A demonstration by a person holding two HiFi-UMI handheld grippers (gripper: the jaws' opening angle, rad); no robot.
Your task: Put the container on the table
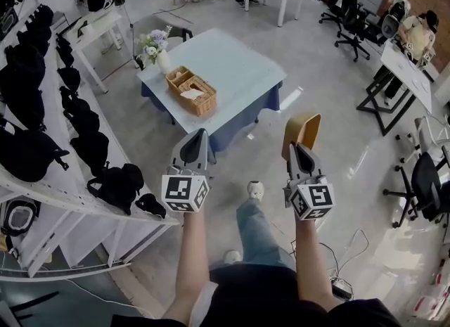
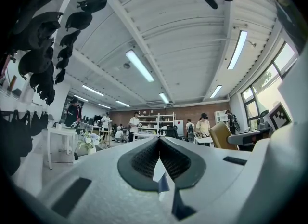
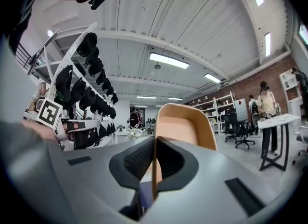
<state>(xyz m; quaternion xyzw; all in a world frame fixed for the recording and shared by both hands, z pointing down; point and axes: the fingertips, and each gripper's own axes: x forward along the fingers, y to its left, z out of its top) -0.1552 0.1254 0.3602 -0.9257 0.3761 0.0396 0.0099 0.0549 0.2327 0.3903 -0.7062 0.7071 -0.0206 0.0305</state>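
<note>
The right tongs point(image 1: 295, 146) point(image 3: 154, 141) were clamped on the container point(image 1: 304, 130) point(image 3: 185, 126), their ribbed black pads point(image 3: 137, 158) pressed either side of one thin wall. The container was a tan, smooth-skinned tub with rounded corners and a paler inside. It was held in the air over the glossy grey floor point(image 1: 337, 107), apart from the bench point(image 1: 239, 72).

The left tongs point(image 1: 199, 134) point(image 2: 159, 143) were closed with nothing between them, the textured pad tips meeting.

The bench had a flat, pale blue square top with a dark blue skirt. A woven wicker basket point(image 1: 191, 90) with two compartments sat on it, and a white vase point(image 1: 162, 60) of flowers stood at a far corner. At the person's left, a white slatted shelf rack point(image 1: 42, 192) carried rows of soft black bags point(image 1: 28, 153).
</note>
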